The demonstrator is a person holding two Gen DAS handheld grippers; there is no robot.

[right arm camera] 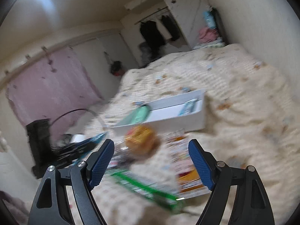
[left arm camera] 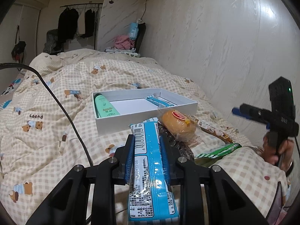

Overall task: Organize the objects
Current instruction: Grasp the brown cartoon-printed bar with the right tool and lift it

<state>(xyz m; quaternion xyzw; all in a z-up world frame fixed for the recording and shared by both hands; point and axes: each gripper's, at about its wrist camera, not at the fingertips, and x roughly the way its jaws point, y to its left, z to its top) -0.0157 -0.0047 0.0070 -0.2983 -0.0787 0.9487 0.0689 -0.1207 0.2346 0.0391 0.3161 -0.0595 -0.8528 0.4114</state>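
Pictured on a bed under a checked bear-print quilt [left arm camera: 116,75]: left gripper [left arm camera: 147,156] clamped tight on a long blue-and-white snack packet [left arm camera: 150,168], blue pads [left arm camera: 130,159] pressed against both long edges, barcode end jutting forward past the fingertips, tail end running back under the camera. Just beyond that tip, a white shallow box [left arm camera: 131,121], near wall facing the gripper, rim open on all four sides. Inside, a mint-green tube [left arm camera: 104,106] laid along the left wall and a second blue packet [left arm camera: 159,101] along the right, with bare white floor between them. Close by the box's near right corner, a wrapped orange bun [left arm camera: 178,122], a brown-printed wrapper [left arm camera: 215,131] beyond it and a green packet [left arm camera: 219,150] partly tucked behind a fold of quilt. Black cable [left arm camera: 61,108] trailing across the quilt to the left of the box. Wide, flat quilt left and behind the box; pale panelled wall [left arm camera: 225,46] close along the right. Right gripper [right arm camera: 151,150] spread wide, holding nothing, blue pads [right arm camera: 102,161] framing the blurred bun [right arm camera: 142,140] and the green packet [right arm camera: 146,187] below, the white box [right arm camera: 159,121] further on. Seen from the left camera, right gripper [left arm camera: 236,111] raised clear of the bedding at the far right, a hand [left arm camera: 281,153] around its grip.
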